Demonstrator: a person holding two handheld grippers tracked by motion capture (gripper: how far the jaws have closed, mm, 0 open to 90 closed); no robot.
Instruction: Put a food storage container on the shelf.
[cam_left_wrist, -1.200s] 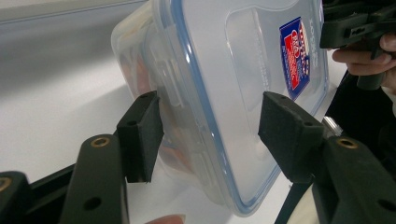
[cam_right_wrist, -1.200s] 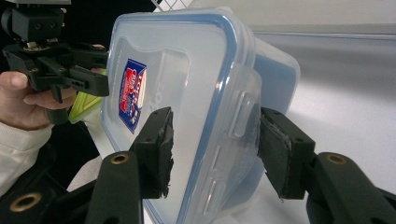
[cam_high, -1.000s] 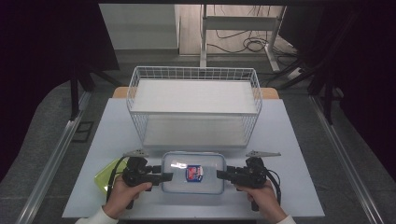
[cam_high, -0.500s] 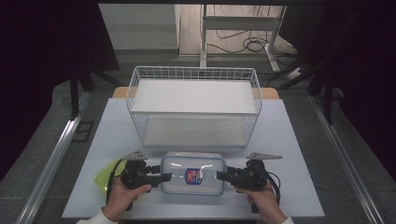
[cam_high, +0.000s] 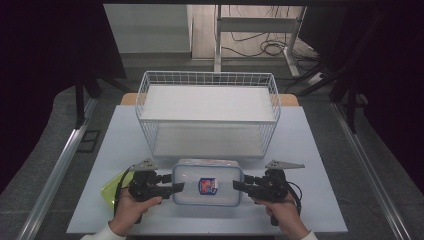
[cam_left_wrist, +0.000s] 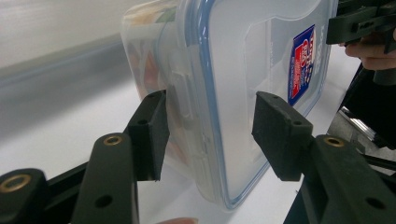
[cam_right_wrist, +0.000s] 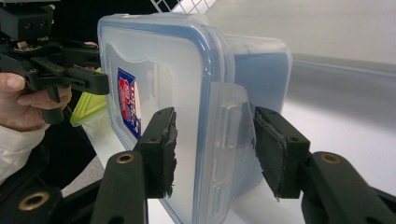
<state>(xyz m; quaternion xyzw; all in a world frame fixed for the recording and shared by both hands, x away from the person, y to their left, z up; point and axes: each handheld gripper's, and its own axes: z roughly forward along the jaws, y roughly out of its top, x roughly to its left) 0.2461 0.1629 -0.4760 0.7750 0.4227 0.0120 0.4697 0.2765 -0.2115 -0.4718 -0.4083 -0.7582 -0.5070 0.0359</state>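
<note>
The clear lidded container (cam_high: 207, 182) lay flat on the bench (cam_high: 310, 145), just in front of the white wire basket (cam_high: 207, 112). The left gripper (cam_high: 176, 187) had just been closing around the container's left end clasp, one pad touching, the other a little off. The right gripper (cam_high: 238, 185) straddled the right clasp, half-open. The grasp looked in hand; next, both should clamp evenly before lifting level.

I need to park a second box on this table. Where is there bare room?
The table is bare right of the wire basket and in the strip to its left. The basket floor is bare too. The near edge is crowded: lidded container, left gripper, right gripper, and a yellow-green thing.
</note>
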